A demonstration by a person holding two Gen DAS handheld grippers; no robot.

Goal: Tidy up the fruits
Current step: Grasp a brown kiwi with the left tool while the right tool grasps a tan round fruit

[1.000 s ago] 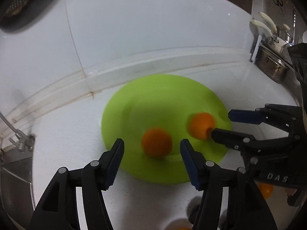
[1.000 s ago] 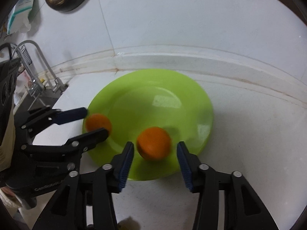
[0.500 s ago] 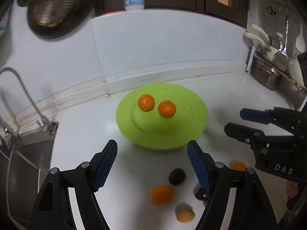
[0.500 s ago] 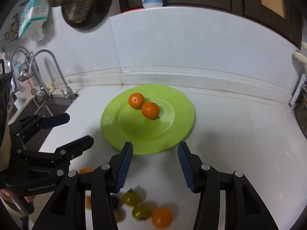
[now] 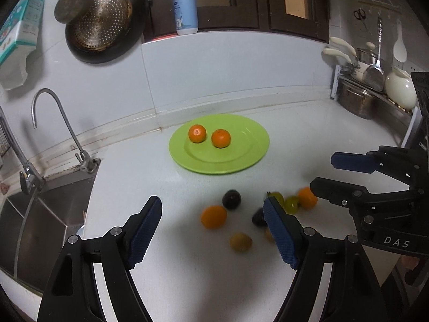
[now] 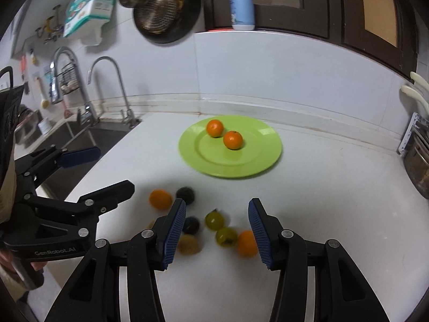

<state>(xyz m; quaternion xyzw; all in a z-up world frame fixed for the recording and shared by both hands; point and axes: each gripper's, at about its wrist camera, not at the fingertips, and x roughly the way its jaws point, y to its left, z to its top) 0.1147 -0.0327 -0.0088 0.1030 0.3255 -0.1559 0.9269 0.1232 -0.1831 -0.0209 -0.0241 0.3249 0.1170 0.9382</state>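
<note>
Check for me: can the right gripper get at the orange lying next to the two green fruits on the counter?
Probably yes. The right gripper is open and empty, and that orange lies on the counter just inside its right finger. Only the green fruits crowd it on the left.

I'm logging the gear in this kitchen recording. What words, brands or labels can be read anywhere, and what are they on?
"DAS": on the right gripper body, seen from the left wrist.
"GenRobot.AI": on the left gripper body, seen from the right wrist.
Pump bottle label: blue print, too small to read.
Hanging box on the wall: print too blurred to read.
</note>
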